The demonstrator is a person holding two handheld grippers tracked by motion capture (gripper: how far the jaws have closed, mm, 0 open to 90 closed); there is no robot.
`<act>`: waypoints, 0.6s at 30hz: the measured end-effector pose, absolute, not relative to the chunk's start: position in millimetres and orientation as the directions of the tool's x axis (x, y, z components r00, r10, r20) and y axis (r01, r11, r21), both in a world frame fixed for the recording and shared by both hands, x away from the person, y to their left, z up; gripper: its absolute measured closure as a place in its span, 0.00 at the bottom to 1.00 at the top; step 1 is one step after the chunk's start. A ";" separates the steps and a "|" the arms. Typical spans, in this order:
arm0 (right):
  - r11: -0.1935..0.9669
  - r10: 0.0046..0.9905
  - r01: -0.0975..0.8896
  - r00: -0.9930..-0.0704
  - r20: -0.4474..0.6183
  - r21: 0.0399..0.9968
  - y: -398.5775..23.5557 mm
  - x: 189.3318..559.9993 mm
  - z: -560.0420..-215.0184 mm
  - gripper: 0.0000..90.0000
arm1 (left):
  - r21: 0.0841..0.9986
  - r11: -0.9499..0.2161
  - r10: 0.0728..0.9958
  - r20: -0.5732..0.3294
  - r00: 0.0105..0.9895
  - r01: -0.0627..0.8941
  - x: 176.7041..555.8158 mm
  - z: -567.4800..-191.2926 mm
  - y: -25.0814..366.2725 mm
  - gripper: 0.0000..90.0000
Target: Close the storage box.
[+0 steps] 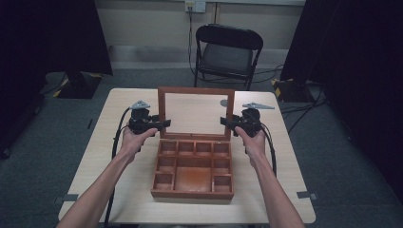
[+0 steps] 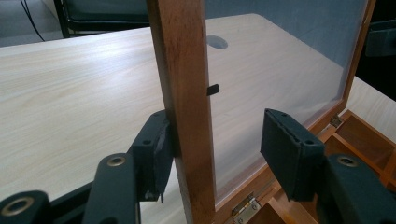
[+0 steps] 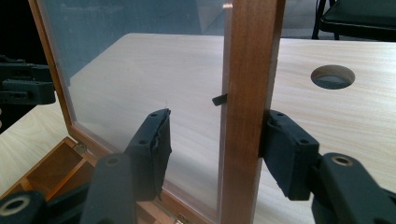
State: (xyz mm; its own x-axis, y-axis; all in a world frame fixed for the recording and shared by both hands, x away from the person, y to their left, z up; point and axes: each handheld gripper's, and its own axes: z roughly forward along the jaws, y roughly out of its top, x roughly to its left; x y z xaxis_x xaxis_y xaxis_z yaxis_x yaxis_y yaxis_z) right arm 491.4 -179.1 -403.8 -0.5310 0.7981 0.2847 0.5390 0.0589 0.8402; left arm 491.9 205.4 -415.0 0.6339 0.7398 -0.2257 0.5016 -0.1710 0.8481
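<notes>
High view: the box (image 1: pixel 192 168) sits mid-table (image 1: pixel 119 156), its glass lid (image 1: pixel 196 114) upright; left gripper (image 1: pixel 164 124) and right gripper (image 1: pixel 223 121) flank the lid's side rails.
Left gripper view: jaws spread around the rail, outer pad (image 2: pixel 156 154) touching wood, inner pad apart.
Right gripper view: the same, outer pad (image 3: pixel 280 144) touching.
Progress: lid seems fully raised; probably only letting go remains.

1. A pale wood-grain table (image 1: pixel 119 142) with rounded corners is seen.
2. A round hole (image 3: pixel 332 77) is cut in its far side.
3. An open wooden compartment box (image 1: pixel 192 173) is set on it.
</notes>
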 end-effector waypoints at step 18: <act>0.087 0.793 0.512 -0.555 0.252 0.854 -180.4 477.4 -398.1 0.57 | 0.870 -0.187 0.729 -0.188 0.658 0.457 475.1 -409.9 205.8 0.50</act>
